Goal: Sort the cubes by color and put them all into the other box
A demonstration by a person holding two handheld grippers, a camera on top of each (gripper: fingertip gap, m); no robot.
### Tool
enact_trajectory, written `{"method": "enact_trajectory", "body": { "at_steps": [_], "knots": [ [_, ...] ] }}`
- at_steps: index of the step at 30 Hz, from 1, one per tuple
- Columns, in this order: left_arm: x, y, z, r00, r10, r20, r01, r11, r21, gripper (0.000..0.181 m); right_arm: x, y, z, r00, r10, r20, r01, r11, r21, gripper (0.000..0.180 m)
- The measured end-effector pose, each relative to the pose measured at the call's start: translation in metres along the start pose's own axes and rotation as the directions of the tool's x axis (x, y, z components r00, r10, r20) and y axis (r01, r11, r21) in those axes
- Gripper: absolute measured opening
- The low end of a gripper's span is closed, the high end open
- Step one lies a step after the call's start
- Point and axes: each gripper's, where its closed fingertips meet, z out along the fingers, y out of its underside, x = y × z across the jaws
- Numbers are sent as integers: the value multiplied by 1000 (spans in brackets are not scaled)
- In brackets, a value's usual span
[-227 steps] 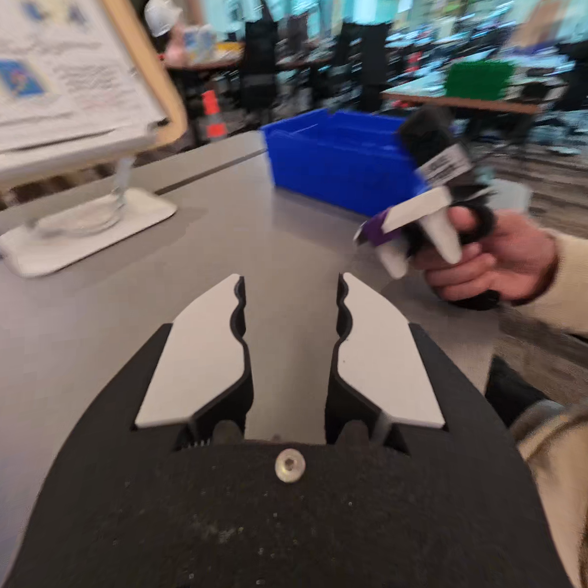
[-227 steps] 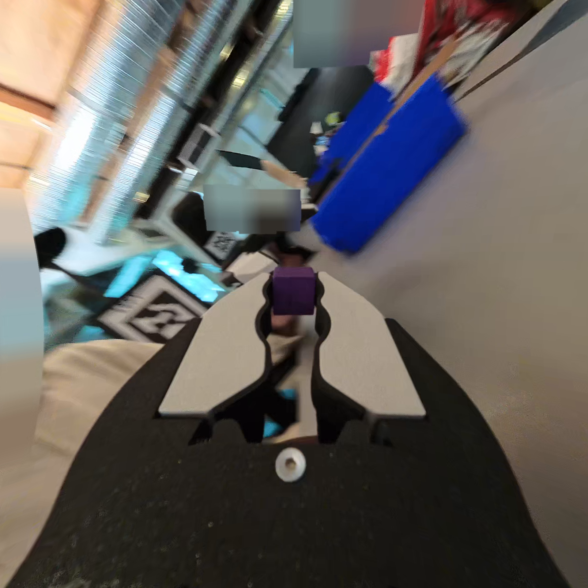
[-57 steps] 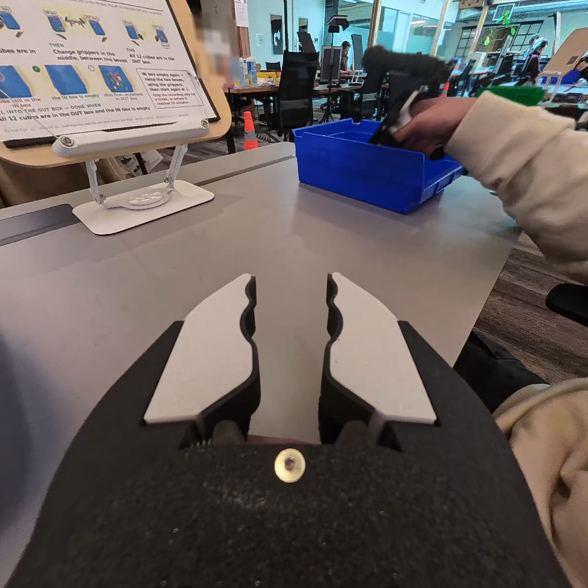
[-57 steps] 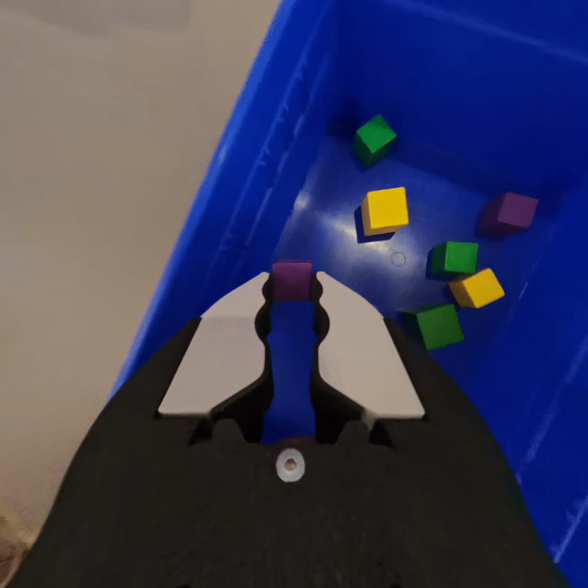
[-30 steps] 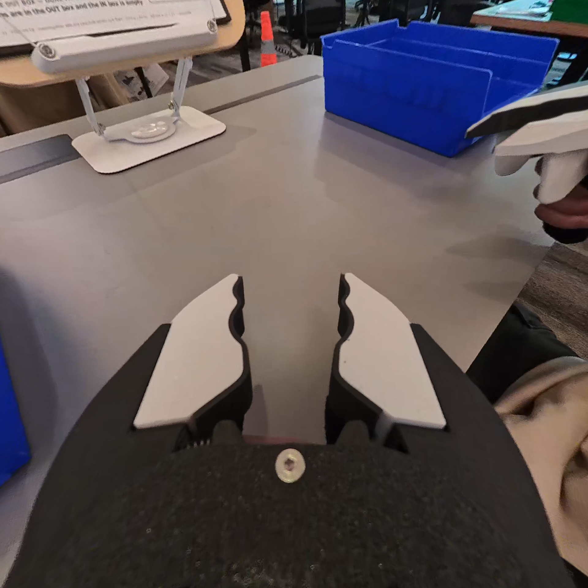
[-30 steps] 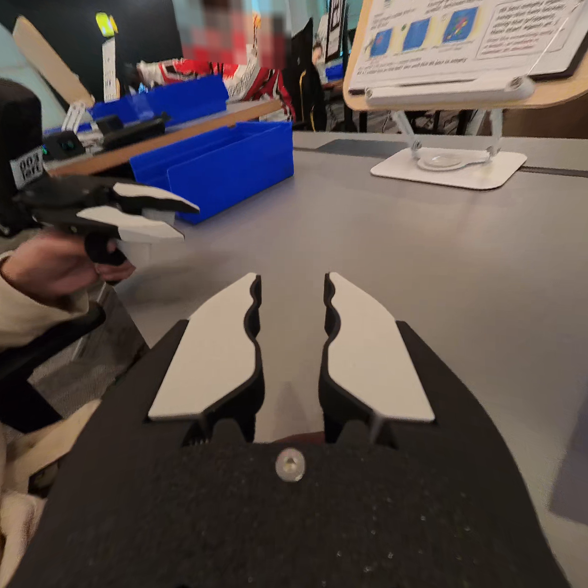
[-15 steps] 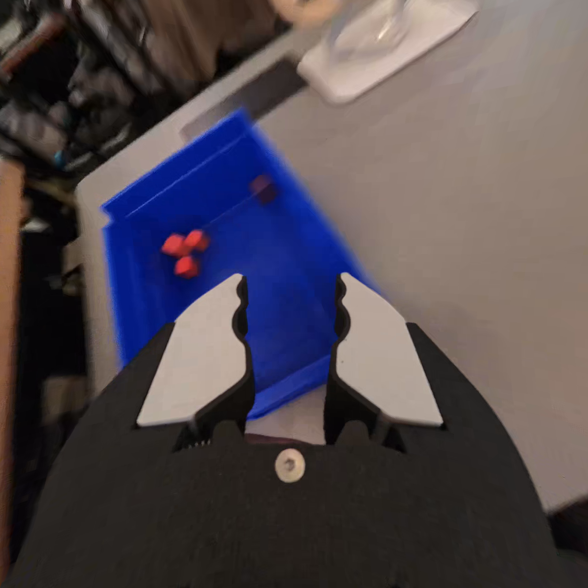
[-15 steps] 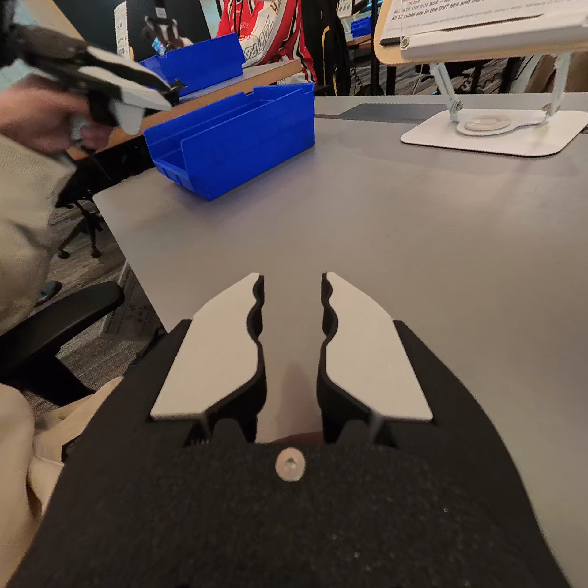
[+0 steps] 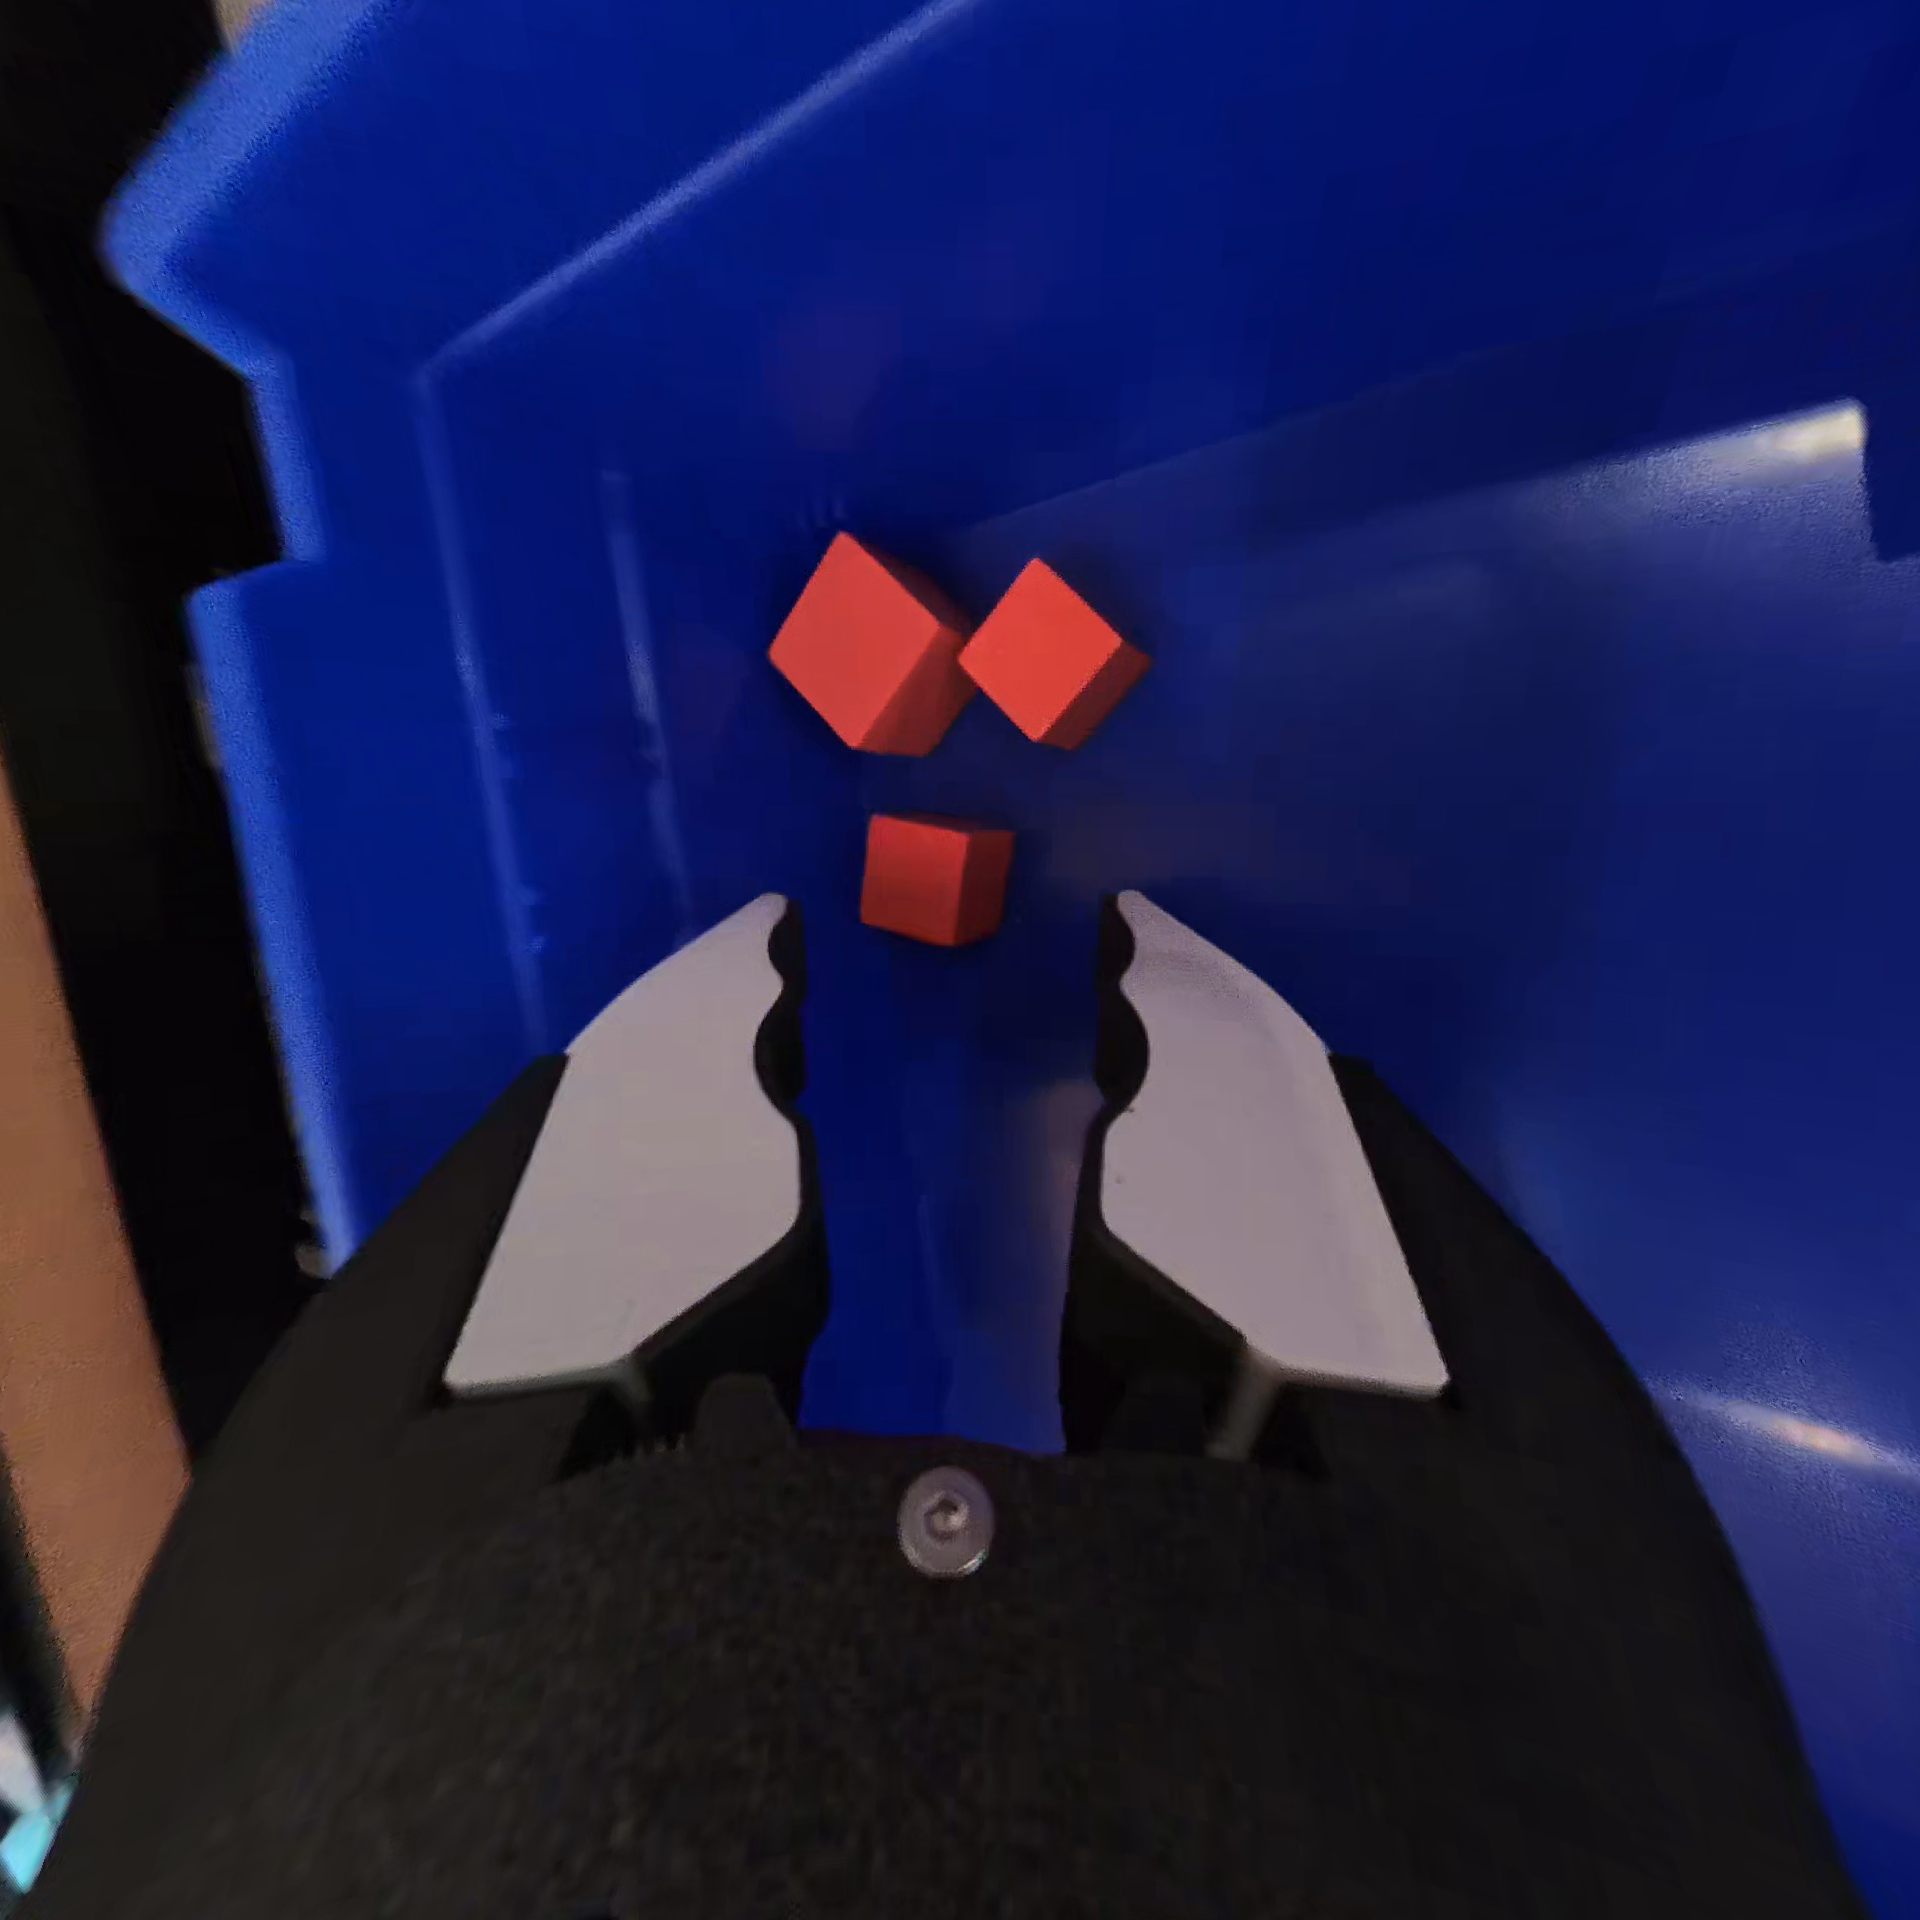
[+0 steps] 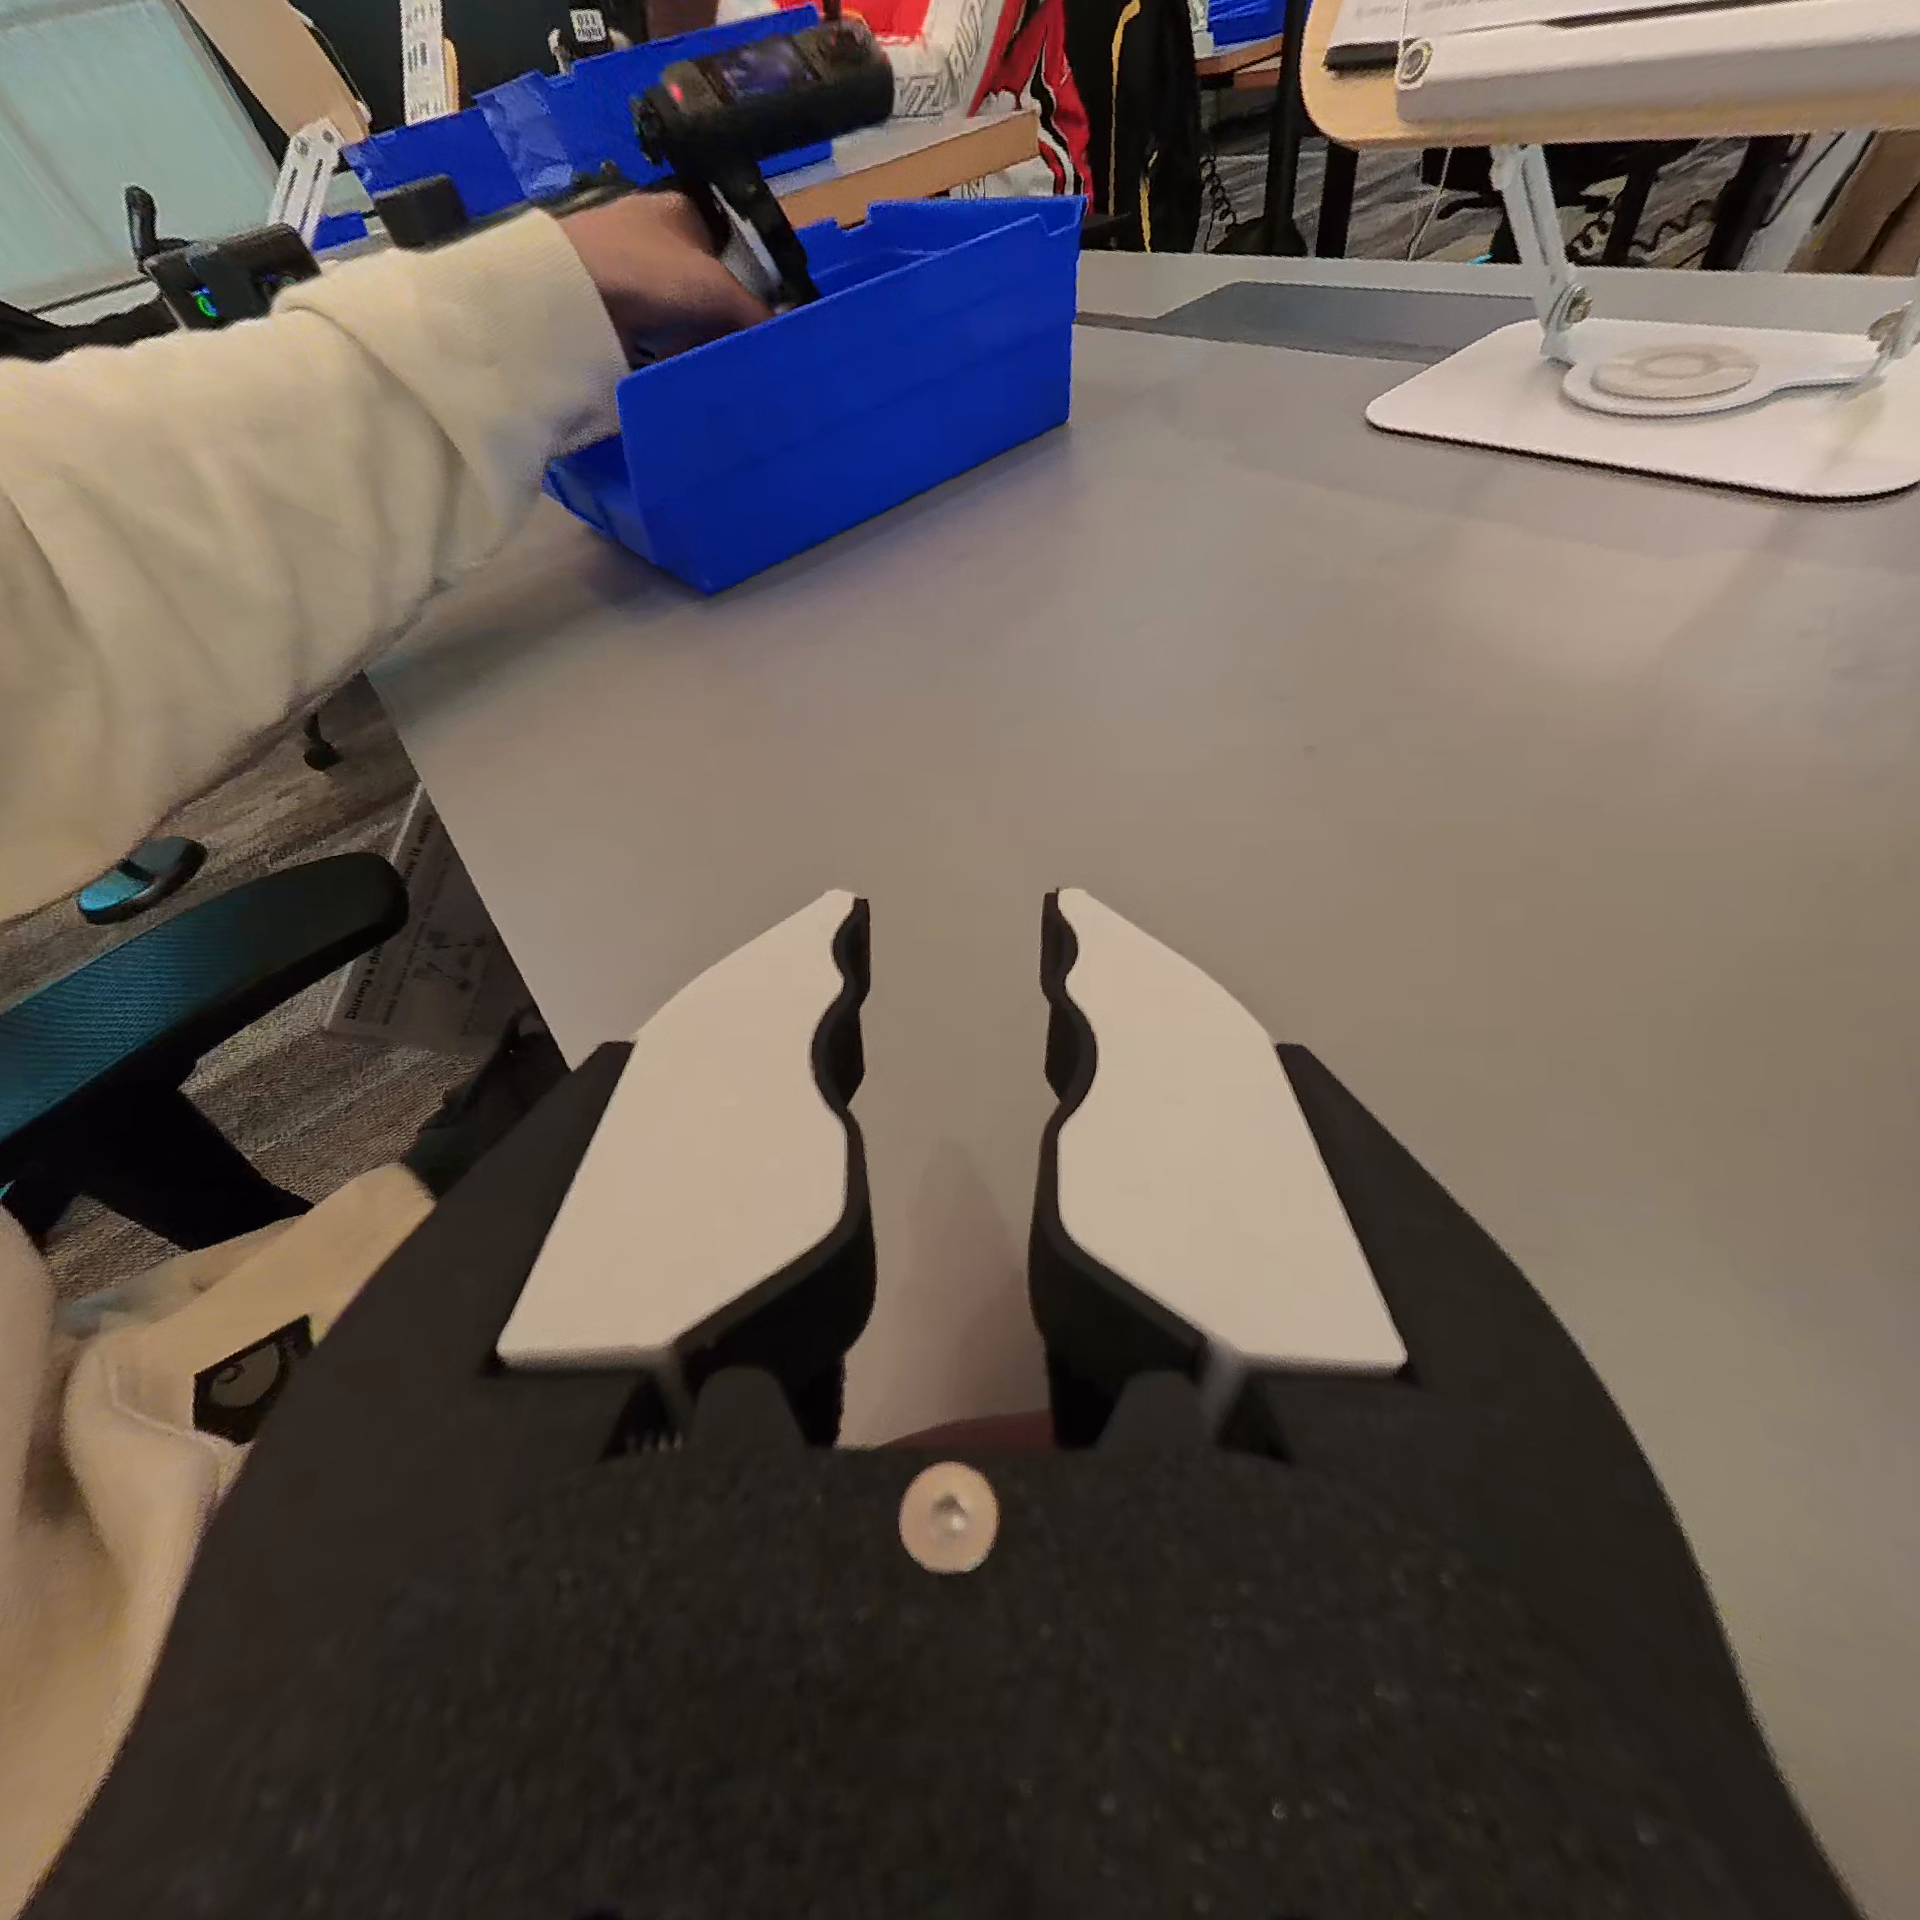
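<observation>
In the left wrist view my left gripper point(image 9: 948, 909) is open and empty inside a blue box point(image 9: 1455, 727). Three red cubes lie on the box floor: the nearest red cube point(image 9: 930, 878) sits just past my fingertips, two more red cubes point(image 9: 862, 644) point(image 9: 1049, 652) touch corners a little farther on. In the right wrist view my right gripper point(image 10: 951, 904) is open and empty above the grey table point(image 10: 1351, 727). The same blue box point(image 10: 862, 416) stands at the table's far left, with the left gripper point(image 10: 758, 135) dipped into it; the cubes are hidden there.
A white stand point(image 10: 1662, 416) holding a board point(image 10: 1610, 62) stands at the back right of the table. A sleeved arm point(image 10: 260, 488) reaches across the left. An office chair point(image 10: 156, 997) is off the table's left edge. More blue boxes point(image 10: 582, 114) sit on a far table. There is about 55 centimeters between the tips of the two grippers.
My left gripper has swung from above the table down into the blue box, close to the red cubes. My right gripper dropped its purple cube earlier and now hovers empty over the table.
</observation>
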Motion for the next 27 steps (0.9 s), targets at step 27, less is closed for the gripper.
{"method": "enact_trajectory", "body": {
  "at_steps": [27],
  "knots": [
    [120, 72, -267, 847, 241, -474, 325, 470, 821, 21, 12, -9, -10, 992, 116, 40, -117, 992, 39, 29]
  ]
}}
